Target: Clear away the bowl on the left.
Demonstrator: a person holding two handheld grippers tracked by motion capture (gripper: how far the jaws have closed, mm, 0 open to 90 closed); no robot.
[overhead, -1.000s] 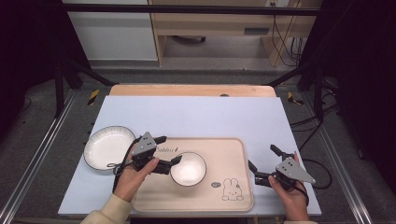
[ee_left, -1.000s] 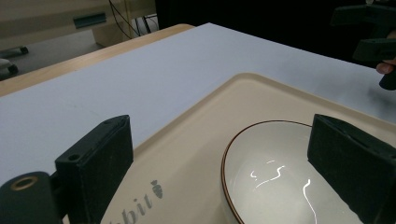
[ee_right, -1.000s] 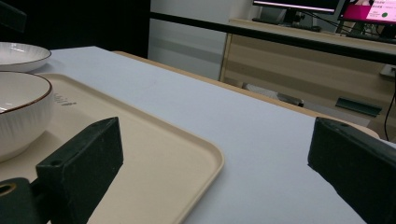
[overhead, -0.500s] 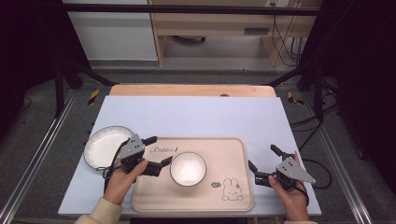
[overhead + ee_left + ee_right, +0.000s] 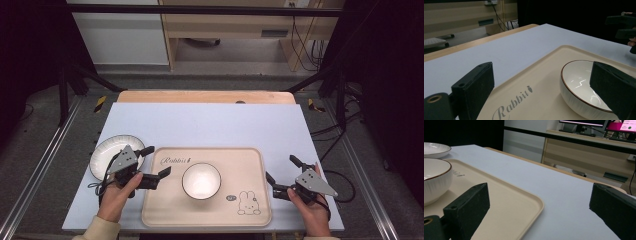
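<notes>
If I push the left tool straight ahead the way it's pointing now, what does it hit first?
Most likely the white bowl on the tray. The left tool is open and low over the tray's left edge; the bowl lines up with one jaw rather than the gap, though depth is unclear.

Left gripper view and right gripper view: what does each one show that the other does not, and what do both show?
The left gripper view alone has the "Rabbit" lettering on the tray and, far off, the other hand's gripper. The right gripper view alone has the white plate beyond the tray and monitors on a desk. Both share the beige tray, the white bowl and the pale blue tabletop.
</notes>
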